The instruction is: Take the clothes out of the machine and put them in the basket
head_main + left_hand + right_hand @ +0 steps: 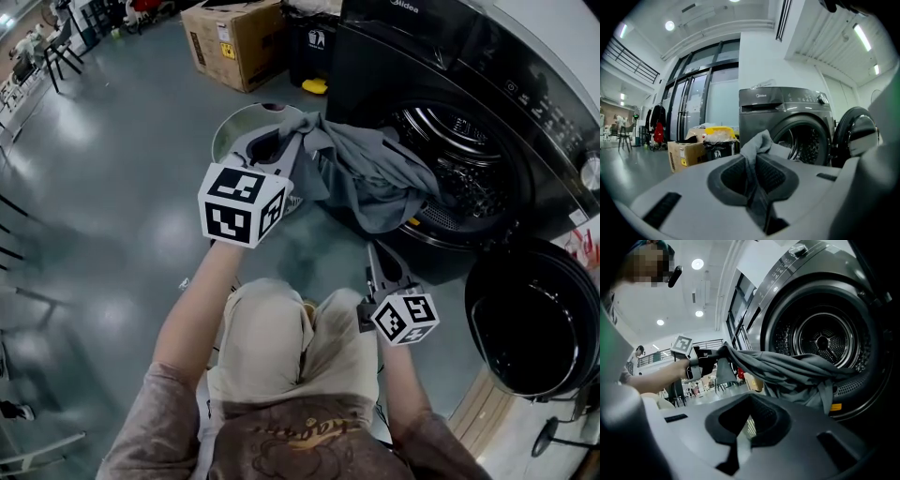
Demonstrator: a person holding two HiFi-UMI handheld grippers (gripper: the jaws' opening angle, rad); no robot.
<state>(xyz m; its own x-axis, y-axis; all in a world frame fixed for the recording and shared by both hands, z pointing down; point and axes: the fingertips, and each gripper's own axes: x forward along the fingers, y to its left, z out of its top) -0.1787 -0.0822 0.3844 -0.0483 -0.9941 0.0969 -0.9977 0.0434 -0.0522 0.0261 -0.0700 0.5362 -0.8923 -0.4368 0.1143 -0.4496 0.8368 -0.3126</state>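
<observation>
A cardboard box (234, 37) stands on the grey floor at the far left, well away from the work. Nearer, a round basket (232, 127) sits on the floor just beyond the left gripper (274, 145), which partly covers its rim. That gripper's jaws are clenched on a bunched corner of a grey garment (375, 178). In the left gripper view the fabric runs down between the dark pads (774, 176) and pokes up above them.

From that pinch the garment stretches rightward as a slack, sagging sheet. Its far end hangs over the lip of the drum (450, 159), so it is half out of the washing machine (487, 94) and not yet in the basket.

The cloth looks thin, soft and light, probably a shirt. It should fold and trail rather than keep any shape, and the loose end may drag on the door seal or the floor. It is not fragile or slippery. A firm bite on a gathered fold is enough, and a second hold on the low-hanging part by the drum lip would keep it from trailing.

The right gripper (377, 258) hangs low in front of the machine, below the garment and clear of it. Its jaws are drawn together on nothing, with only a slit of light between them. Farthest right, the round door (530, 319) stands swung open.
</observation>
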